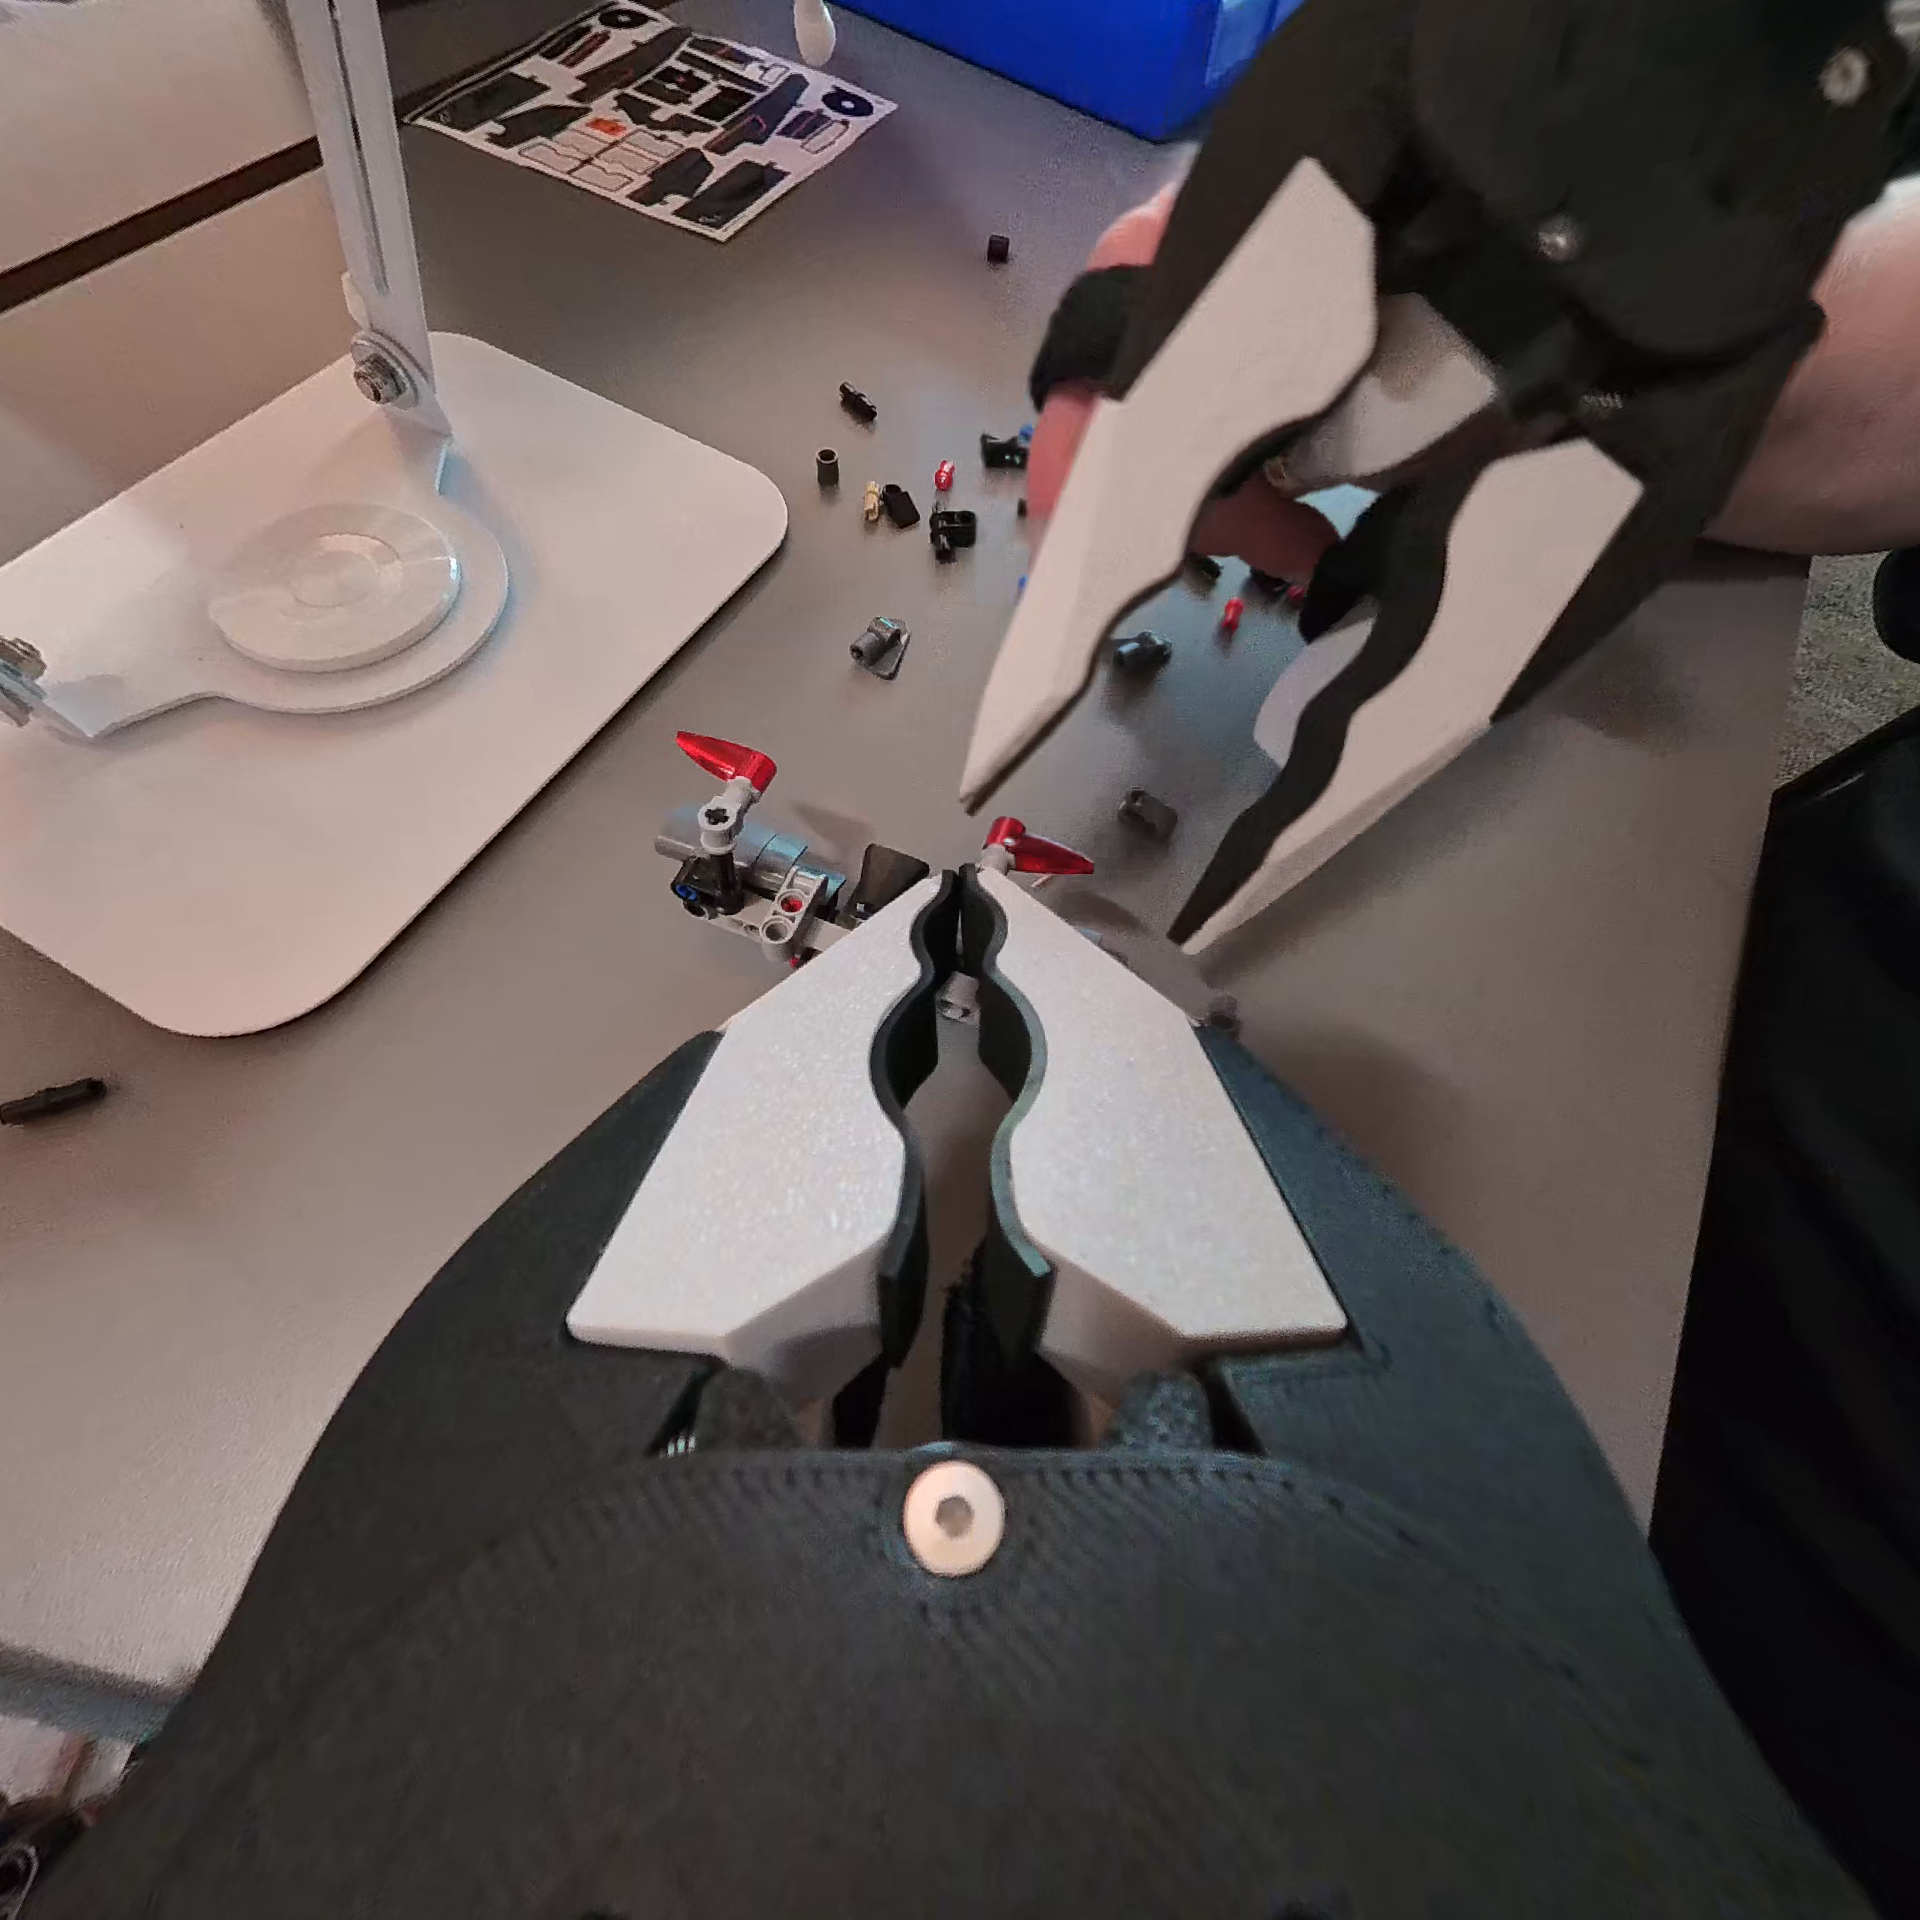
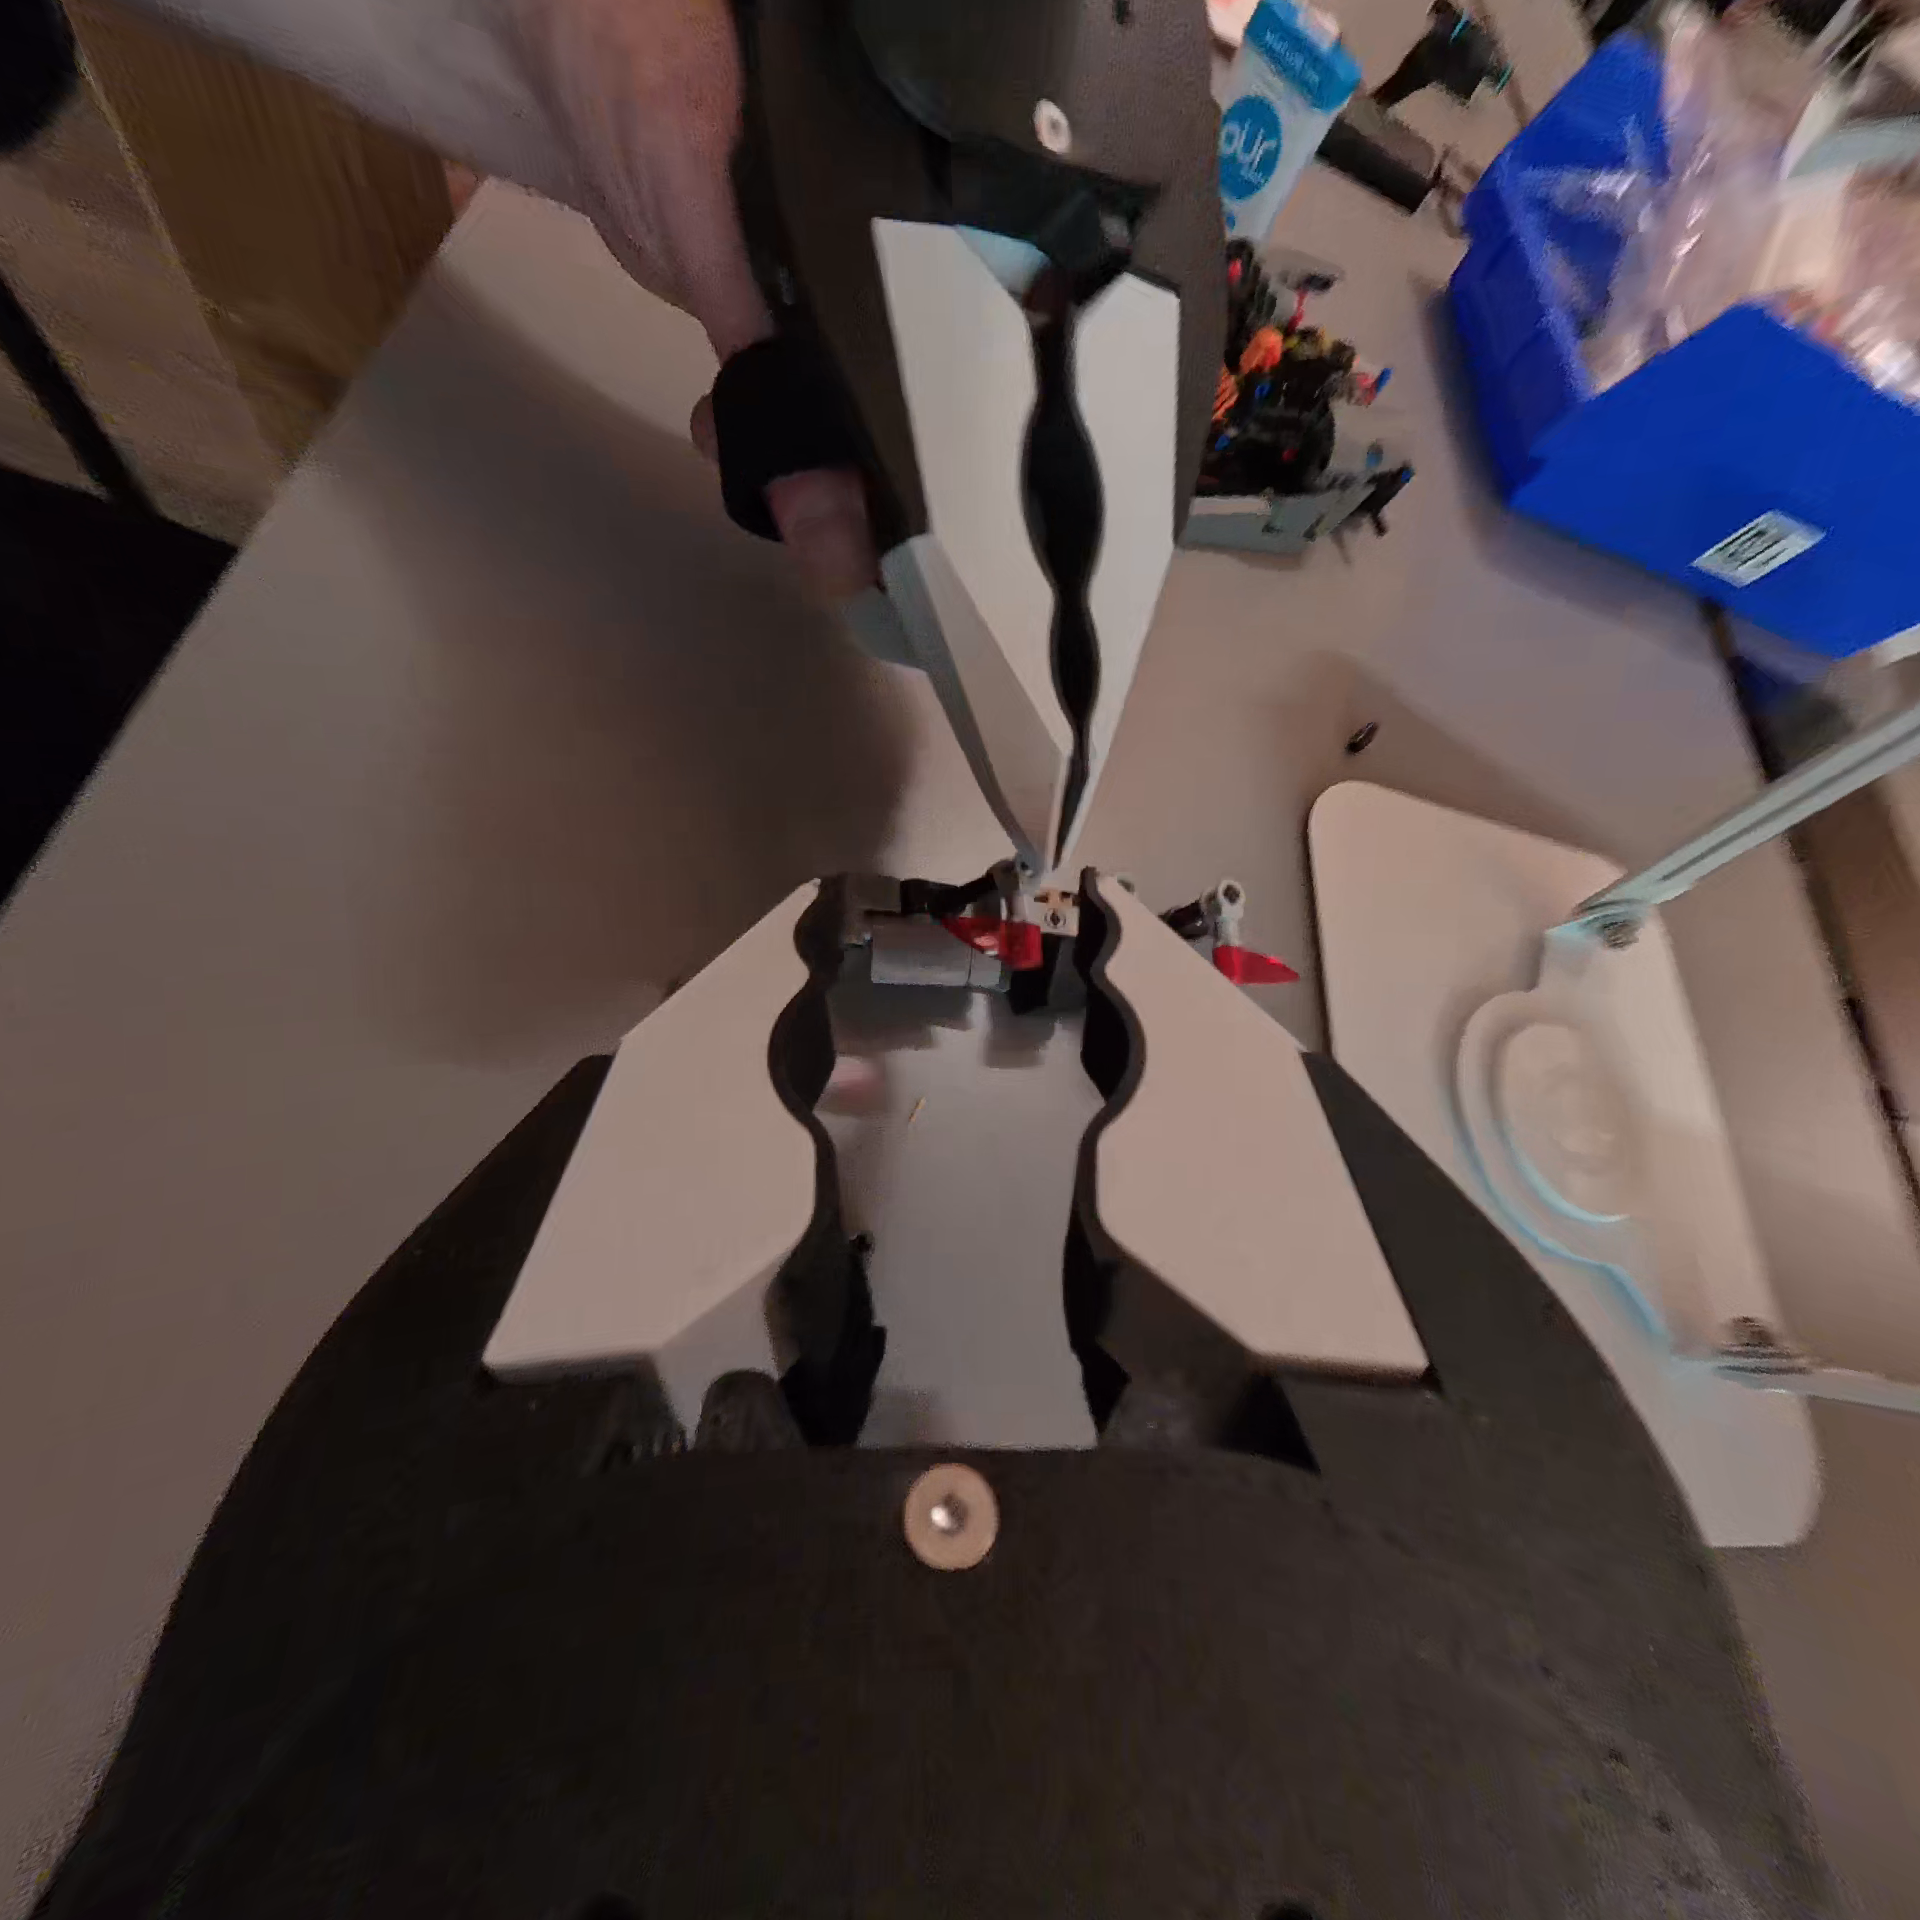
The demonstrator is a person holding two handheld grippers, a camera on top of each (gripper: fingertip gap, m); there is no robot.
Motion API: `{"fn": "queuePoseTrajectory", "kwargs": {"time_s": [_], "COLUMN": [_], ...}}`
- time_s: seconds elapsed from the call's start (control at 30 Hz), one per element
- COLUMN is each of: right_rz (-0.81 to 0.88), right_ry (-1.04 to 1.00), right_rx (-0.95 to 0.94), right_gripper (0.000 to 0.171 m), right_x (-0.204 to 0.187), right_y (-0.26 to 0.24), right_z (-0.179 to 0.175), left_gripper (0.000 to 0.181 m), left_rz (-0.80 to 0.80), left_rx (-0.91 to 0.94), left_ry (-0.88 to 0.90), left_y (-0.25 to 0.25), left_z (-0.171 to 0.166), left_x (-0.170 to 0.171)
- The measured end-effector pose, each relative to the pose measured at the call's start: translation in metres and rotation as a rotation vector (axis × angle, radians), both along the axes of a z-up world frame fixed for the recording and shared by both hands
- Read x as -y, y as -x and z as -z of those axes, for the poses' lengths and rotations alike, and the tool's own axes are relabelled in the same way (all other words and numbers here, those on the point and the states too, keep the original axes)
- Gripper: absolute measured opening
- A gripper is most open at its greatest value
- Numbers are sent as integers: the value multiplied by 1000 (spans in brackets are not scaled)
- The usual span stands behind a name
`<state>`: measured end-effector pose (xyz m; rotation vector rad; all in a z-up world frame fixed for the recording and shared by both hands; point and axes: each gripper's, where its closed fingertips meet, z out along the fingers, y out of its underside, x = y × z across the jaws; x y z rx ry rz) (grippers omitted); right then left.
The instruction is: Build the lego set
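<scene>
A small grey and black lego assembly (image 1: 748, 873) with red translucent pointed pieces lies on the grey table (image 1: 1403, 1091). My left gripper (image 1: 958, 883) is shut on the near end of the assembly, and a grey piece shows in the gap between its fingers. My right gripper (image 1: 1075, 868) comes in from the upper right, open, with its tips just beyond the assembly. In the right wrist view my right gripper (image 2: 951, 894) is open with the assembly (image 2: 925, 961) between its fingertips. There the left gripper (image 2: 1044, 862) reaches down from above, pinching the assembly's top.
A white stand base (image 1: 312, 644) with an upright post fills the left. Several loose small lego pieces (image 1: 914, 499) lie behind the assembly. A sticker sheet (image 1: 665, 114) and blue bins (image 2: 1714, 468) sit at the back. A black pin (image 1: 52, 1101) lies at the far left. The tips of both grippers are at nearly the same place. Left tips and right tips are each some 20 cm from the black pin (image 1: 52, 1101). The right camera catches it too, in the right wrist view (image 2: 1363, 741).
</scene>
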<state>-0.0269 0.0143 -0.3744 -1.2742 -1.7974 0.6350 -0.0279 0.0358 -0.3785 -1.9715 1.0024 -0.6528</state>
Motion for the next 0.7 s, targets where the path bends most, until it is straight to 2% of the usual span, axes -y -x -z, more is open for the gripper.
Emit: {"fn": "queuePoseTrajectory", "kwargs": {"time_s": [0.1,0.2,0.37,0.5,0.7], "right_rz": [14,22,24,30,38], "right_ry": [-98,-36,-58,-5,39], "right_rx": [24,29,24,5,-13], "right_gripper": [33,33,25,32,38], "right_x": [2,3,3,1,2], "right_y": [2,3,5,4,1], "right_z": [8,12,9,7,5], "left_gripper": [0,0,0,3,10], "left_rz": [2,1,-24,-57,-65], "left_rx": [-4,-14,4,56,1], "left_ry": [-9,-7,-14,-5,12], "left_y": [-1,-1,1,9,11], "left_z": [0,2,2,-6,12], "left_x": [-1,1,1,7,19]}}
